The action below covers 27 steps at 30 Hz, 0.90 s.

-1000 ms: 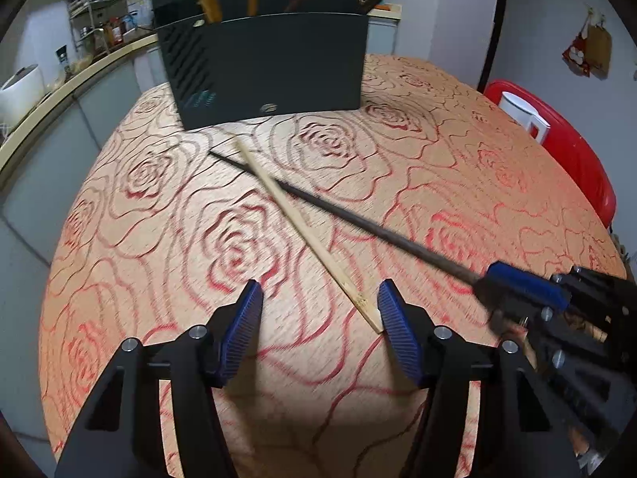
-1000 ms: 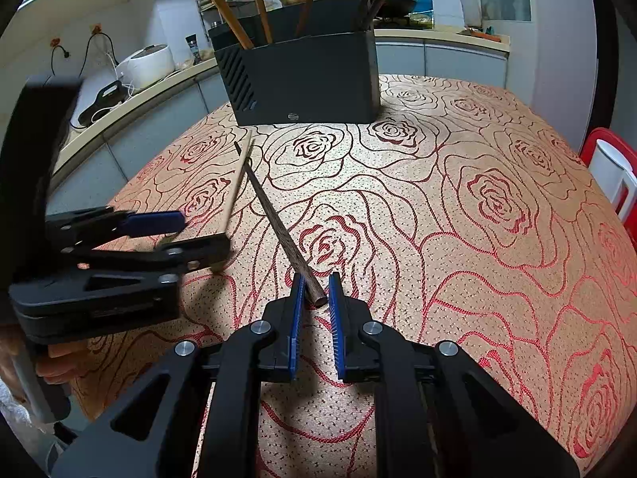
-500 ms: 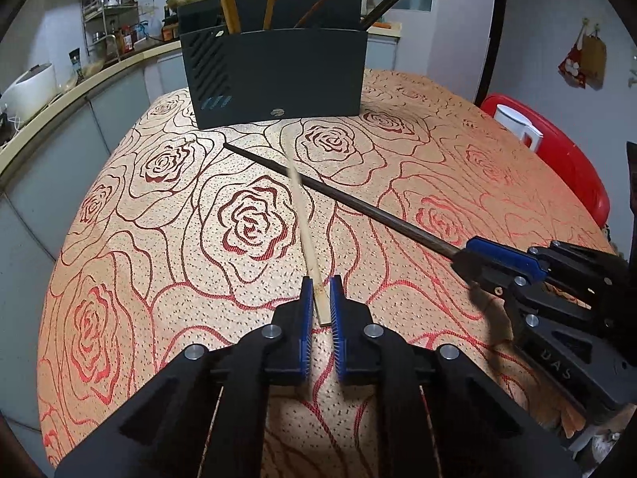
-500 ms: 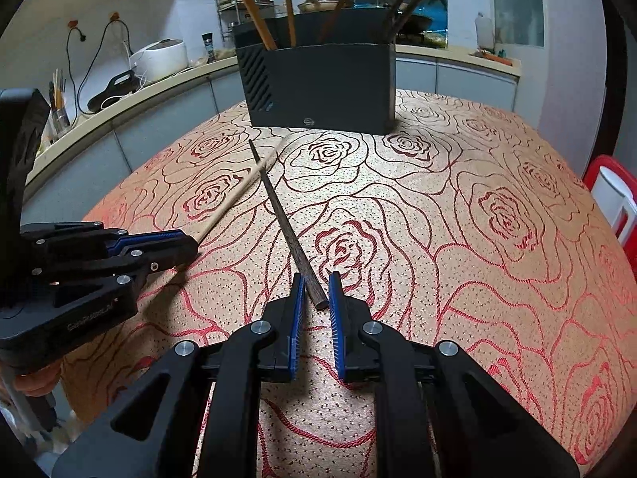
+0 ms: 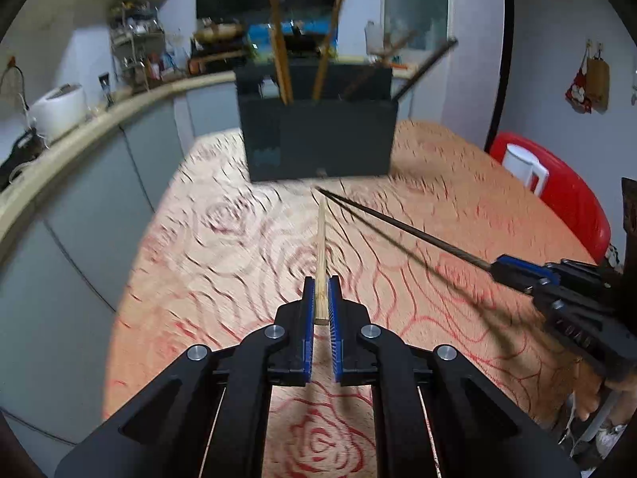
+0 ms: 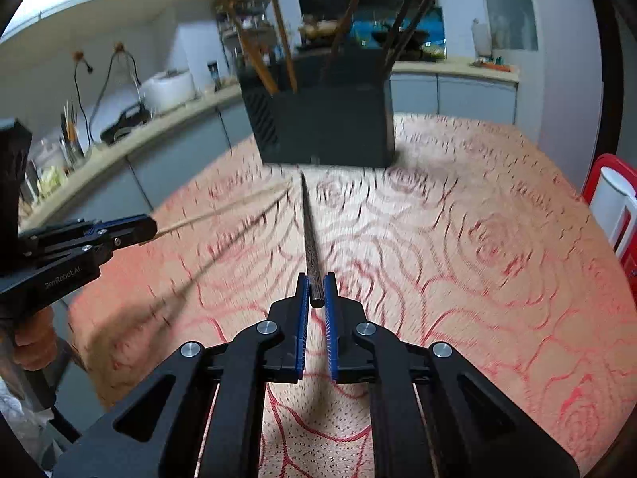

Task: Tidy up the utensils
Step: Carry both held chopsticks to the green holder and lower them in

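**Both claws clamped on chopsticks, one each**

Our left claw [image 5: 321, 298] is clamped on the near end of a pale wooden chopstick [image 5: 321, 247], the blue pads pressing its sides. The stick runs straight ahead from the pads, its far tip pointing at the foot of the black utensil holder [image 5: 318, 139]. We cannot tell for certain whether that tip touches the cloth; the surroundings are blurred.

Our right claw [image 6: 316, 292] grips the butt of a dark chopstick [image 6: 308, 231] in the same manner, pads tight against it, and this stick also points toward the base of the holder [image 6: 326, 127]. In the left wrist view the right claw [image 5: 517, 273] enters from the right edge with the dark chopstick [image 5: 398, 227] slanting up to the left; its tip lies just beside the tip of the wooden one. In the right wrist view the left claw [image 6: 131, 229] comes in from the left edge, with a hand [image 6: 32, 342] below it.

Our holder stands upright at the far side of the worktop [image 5: 199, 279], which wears a tan cloth with red rose outlines. Several wooden and dark chopsticks lean inside it. A white jug [image 5: 523, 167] sits on a red chair [image 5: 573, 199] off the right edge.
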### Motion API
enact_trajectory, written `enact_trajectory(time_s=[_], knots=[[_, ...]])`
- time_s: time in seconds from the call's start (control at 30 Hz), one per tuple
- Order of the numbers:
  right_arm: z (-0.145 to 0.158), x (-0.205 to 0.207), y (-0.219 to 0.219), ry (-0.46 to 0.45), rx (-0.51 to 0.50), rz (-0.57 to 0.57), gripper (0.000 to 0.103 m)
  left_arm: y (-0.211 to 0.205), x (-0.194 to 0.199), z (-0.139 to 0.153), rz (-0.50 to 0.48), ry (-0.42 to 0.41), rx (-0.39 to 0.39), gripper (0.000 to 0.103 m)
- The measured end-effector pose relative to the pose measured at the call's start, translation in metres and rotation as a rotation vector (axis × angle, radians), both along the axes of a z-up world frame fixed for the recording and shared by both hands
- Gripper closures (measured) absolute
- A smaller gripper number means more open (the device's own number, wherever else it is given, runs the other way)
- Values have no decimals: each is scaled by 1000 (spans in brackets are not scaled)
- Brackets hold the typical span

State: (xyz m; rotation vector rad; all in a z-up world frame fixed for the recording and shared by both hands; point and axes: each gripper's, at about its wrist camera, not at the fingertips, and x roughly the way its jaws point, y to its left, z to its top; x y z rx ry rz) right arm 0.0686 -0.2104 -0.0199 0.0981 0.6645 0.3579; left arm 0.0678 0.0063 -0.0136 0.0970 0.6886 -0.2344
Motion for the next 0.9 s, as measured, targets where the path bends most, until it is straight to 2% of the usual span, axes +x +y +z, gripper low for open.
enact_trajectory(time_s=[0.2, 0.37, 0.47, 0.53, 0.6, 0.77, 0.9], knots=[[41, -3, -20, -82, 93, -4, 95, 10, -6, 40, -3, -101, -1, 103], [56, 4, -31, -110, 116, -21, 95, 16, -2, 40, 10, -102, -14, 103], [54, 5, -33, -103, 123, -22, 95, 23, 2, 26, 15, -69, -29, 102], [53, 4, -34, -101, 124, -23, 95, 26, 2, 13, -2, -30, -25, 93], [53, 2, -35, -102, 126, -25, 95, 29, -1, 0, 1, -17, -2, 78], [56, 2, -37, -109, 134, -28, 95, 32, -3, -44, -7, 84, 64, 77], [55, 2, -37, -107, 134, -28, 95, 32, 3, -60, 0, 122, 74, 77]])
